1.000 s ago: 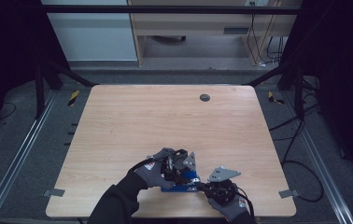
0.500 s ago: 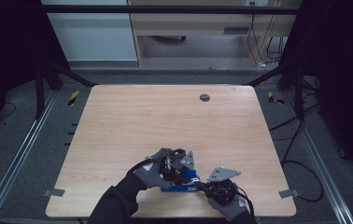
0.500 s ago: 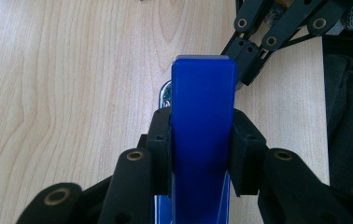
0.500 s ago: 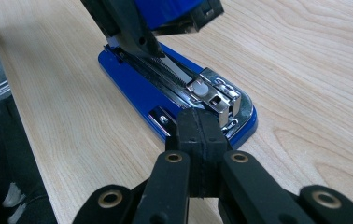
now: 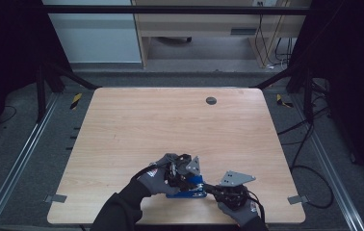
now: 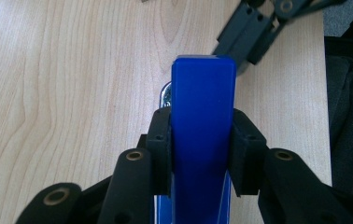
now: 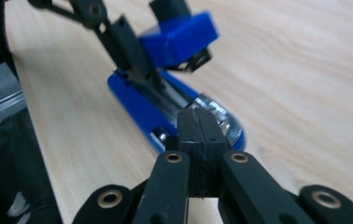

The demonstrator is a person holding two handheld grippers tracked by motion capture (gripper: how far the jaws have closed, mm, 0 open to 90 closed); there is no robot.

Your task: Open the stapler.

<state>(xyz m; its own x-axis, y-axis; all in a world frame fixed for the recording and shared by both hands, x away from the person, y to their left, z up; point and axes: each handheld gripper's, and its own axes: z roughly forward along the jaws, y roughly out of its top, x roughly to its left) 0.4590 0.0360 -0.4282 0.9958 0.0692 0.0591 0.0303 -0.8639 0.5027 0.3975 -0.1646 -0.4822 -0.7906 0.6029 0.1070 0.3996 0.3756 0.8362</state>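
Blue stapler lid clamped by left gripper, raised open.

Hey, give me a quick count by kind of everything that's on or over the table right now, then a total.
Blue stapler: 1
Hand-held gripper: 2, the left hand-held gripper and the right hand-held gripper
Gloved hand: 2, the left hand and the right hand
Total: 5
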